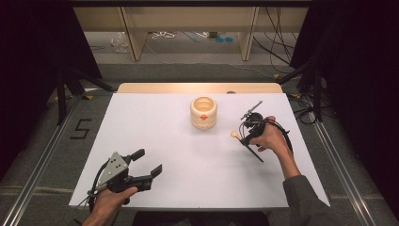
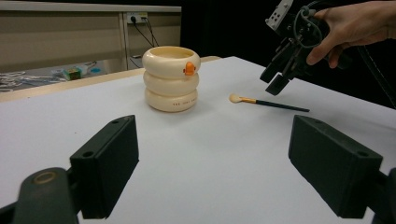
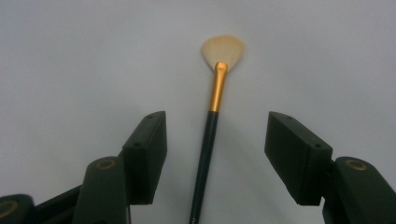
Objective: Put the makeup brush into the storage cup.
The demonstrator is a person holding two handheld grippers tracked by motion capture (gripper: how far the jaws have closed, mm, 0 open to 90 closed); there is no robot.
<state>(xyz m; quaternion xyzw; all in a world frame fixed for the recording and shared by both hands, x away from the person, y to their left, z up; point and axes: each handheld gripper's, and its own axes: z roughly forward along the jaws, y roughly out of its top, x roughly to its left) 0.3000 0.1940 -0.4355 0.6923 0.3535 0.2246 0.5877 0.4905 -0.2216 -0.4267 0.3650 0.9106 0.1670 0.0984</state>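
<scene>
Left gripper [image 1: 147, 161] parked wide open, empty; right gripper [image 3: 214, 156] half-open, fingers [image 3: 147, 154] straddling brush [image 3: 211, 126] (lined up for pickup).

The high view looks forward and down from above the person's side, taking in the whole white worktop [image 1: 188, 155]; the left gripper view sits low near the surface, facing level across it toward the cream ringed pot [image 2: 171, 78] and the brush [image 2: 266, 102]; the right gripper view looks steeply down from close above that brush [image 3: 212, 121]; all three share the brush.
</scene>
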